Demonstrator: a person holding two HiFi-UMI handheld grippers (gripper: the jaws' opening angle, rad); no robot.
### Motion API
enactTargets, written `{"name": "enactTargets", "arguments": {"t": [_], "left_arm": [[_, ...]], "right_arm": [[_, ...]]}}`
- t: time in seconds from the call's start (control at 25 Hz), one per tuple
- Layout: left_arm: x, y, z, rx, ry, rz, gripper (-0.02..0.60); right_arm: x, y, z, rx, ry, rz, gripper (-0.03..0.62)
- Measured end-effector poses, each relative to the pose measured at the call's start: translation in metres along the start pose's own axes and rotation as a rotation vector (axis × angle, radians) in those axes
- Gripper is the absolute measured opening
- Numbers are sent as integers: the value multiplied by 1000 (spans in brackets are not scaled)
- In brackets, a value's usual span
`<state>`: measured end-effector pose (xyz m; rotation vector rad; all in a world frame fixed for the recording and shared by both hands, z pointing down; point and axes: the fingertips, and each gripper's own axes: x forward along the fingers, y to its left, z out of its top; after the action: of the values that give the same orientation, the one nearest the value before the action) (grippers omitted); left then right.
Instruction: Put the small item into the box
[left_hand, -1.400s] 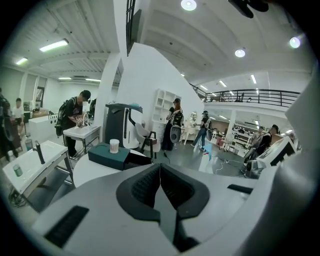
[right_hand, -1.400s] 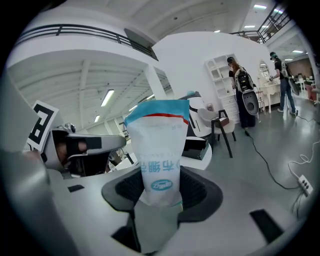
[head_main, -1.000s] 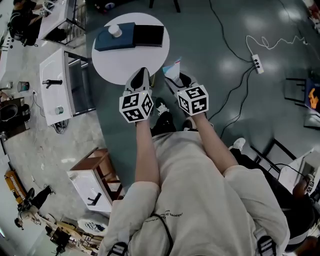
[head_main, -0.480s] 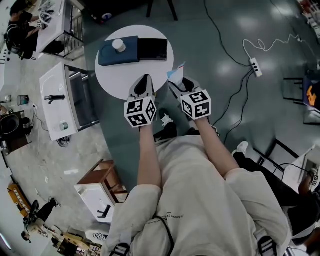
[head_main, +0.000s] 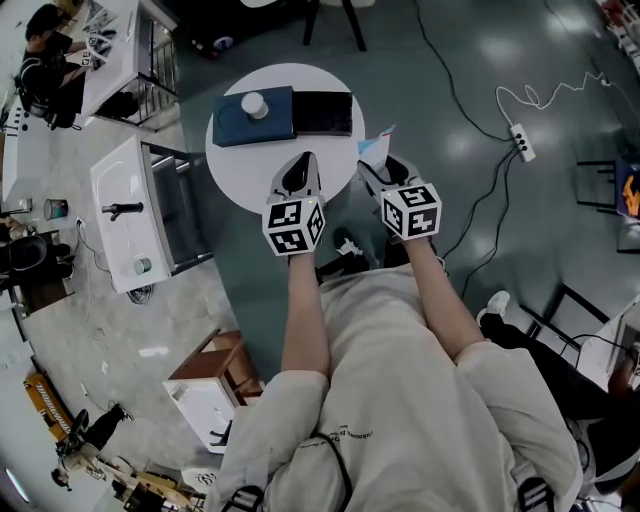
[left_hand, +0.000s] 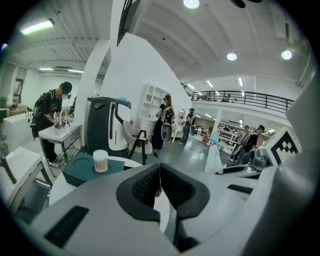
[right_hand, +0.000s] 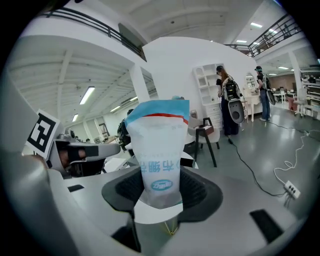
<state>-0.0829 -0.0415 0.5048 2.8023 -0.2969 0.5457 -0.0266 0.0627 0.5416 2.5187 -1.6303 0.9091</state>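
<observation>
left gripper (left_hand: 159, 169): jaws closed on each other, nothing between them; in the head view it (head_main: 302, 166) hangs over the tabletop's near edge.
right gripper (right_hand: 160, 191): jaws clamped on the lower part of a packet; in the head view it (head_main: 381, 168) is at the tabletop's right edge.
packet (right_hand: 159, 145): white with a blue top band, upright in the right jaws; in the head view it (head_main: 376, 149) sticks out beyond them, apart from both boxes.
tabletop (head_main: 245, 165): round, white.
blue box (head_main: 270, 121): flat, on the far left of the tabletop, touching the black box.
tub (head_main: 254, 104): small, white, standing on the blue box; also seen from the left gripper (left_hand: 100, 161).
black box (head_main: 322, 112): far right of the tabletop.
floor (head_main: 470, 120): grey, with a cable and power strip.
</observation>
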Motion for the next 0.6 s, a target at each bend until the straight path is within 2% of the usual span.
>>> {"name": "enactTargets", "arguments": {"t": [0.16, 0.32, 0.6], "left_arm": [[16, 4, -1, 20, 24, 6, 21], [37, 11, 15, 25, 20, 26, 21], [92, 61, 66, 0, -19, 157, 21]], "right_arm": [[10, -20, 13, 39, -24, -15, 225], [35, -35, 34, 41, -31, 18, 225], [121, -57, 104, -36, -6, 138, 225]]}}
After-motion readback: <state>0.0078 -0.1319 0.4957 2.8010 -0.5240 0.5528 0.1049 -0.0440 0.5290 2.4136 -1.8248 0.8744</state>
